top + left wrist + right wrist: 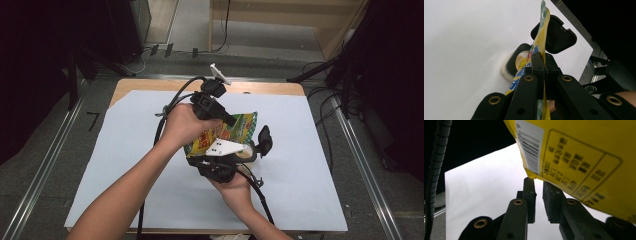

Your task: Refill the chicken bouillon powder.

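Both forearms are bare, no sleeves. Each hand grips a black gripper body (207, 102) trailing a ribbed black cable (434, 170). A grey 3-cornered plate (223, 146) tops one gripper. The 2 black jaws carry brass-ringed screw holes (529, 78).

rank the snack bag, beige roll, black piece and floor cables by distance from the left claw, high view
1. snack bag, clamped in the left claw
2. beige roll and black piece, right of the bag: too close to call
3. floor cables, far back left
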Demonstrator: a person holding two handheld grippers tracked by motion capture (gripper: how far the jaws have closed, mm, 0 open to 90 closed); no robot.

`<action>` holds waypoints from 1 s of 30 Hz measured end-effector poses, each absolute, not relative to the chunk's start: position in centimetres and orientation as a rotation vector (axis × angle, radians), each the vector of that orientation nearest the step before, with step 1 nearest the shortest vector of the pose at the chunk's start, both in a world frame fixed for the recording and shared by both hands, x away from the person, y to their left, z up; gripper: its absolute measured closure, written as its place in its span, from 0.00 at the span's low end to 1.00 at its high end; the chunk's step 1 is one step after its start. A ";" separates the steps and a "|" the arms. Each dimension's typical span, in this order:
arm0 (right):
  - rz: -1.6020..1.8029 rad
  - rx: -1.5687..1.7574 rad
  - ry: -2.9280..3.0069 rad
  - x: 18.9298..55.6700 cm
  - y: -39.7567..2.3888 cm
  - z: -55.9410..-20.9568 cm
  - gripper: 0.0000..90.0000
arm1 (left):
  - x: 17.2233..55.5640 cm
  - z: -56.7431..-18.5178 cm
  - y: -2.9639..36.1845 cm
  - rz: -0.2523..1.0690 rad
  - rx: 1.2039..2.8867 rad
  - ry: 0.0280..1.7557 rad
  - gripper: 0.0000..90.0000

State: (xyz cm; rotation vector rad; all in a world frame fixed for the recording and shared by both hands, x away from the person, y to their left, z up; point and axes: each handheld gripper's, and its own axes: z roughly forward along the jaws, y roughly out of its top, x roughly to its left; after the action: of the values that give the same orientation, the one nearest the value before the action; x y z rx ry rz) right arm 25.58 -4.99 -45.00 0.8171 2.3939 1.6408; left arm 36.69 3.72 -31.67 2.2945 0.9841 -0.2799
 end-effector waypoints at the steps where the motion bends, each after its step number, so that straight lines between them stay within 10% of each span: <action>1: 1.641 0.817 2.394 25.6 -5.0 -45.0 0.90 | 36.7 -31.7 3.7 -0.276 2.295 0.985 1.00; 30: 1.632 0.787 2.363 25.6 -5.1 -45.0 0.86 | 36.5 -31.4 3.0 -0.267 2.312 0.991 1.00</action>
State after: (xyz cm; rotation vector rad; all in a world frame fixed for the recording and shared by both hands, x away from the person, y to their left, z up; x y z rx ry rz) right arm 25.56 -5.08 -45.02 0.7874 2.3633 1.6324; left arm 36.52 3.04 -31.42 2.3117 0.9912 -0.2670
